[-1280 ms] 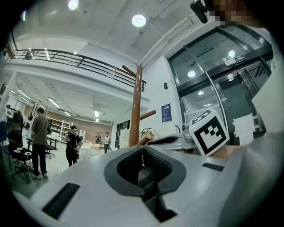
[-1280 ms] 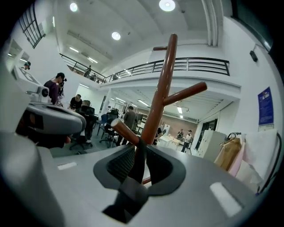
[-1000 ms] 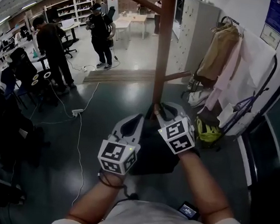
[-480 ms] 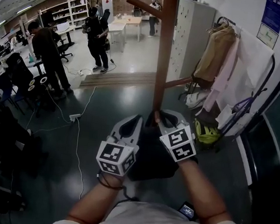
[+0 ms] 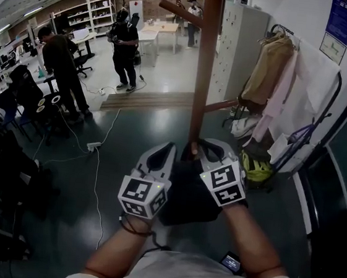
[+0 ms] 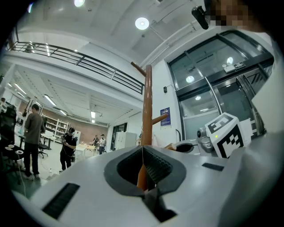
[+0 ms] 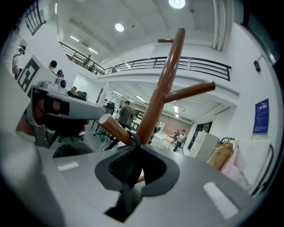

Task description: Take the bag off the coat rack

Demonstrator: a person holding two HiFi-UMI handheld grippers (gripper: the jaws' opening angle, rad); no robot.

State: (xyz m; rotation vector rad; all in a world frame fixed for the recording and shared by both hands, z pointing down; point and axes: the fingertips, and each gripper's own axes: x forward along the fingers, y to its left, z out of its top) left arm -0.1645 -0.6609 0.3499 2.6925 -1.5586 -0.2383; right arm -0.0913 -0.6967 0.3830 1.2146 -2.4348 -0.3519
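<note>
Currently: the bag (image 5: 185,198) is a plain black, soft-looking mass hanging low at the coat rack (image 5: 203,76), between the two grippers and just under them in the head view.

The strap (image 7: 134,138) is a thin black band looped over a short brown peg (image 7: 116,127) where the peg meets the pole. From that loop it runs straight back down into the right gripper (image 7: 133,144), in line with the jaws. The bag hangs below the peg, and the pole stands upright behind it.

Right gripper (image 5: 202,148): jaws clamped on the strap, tips right at the peg.

Left gripper (image 5: 167,150): jaw tips pressed together just beside the pole. In its own view (image 6: 143,148) only a sliver of brown pole (image 6: 147,102) shows through the hollow behind the tips, and nothing is clearly gripped.

Hard to read:
- The marker cubes and forearms cover most of the bag.
- It is black against a dark floor, so its outline, bottom edge and long axis can't be made out from this steep angle.
- Neither gripper view shows the bag body, only the strap.
</note>
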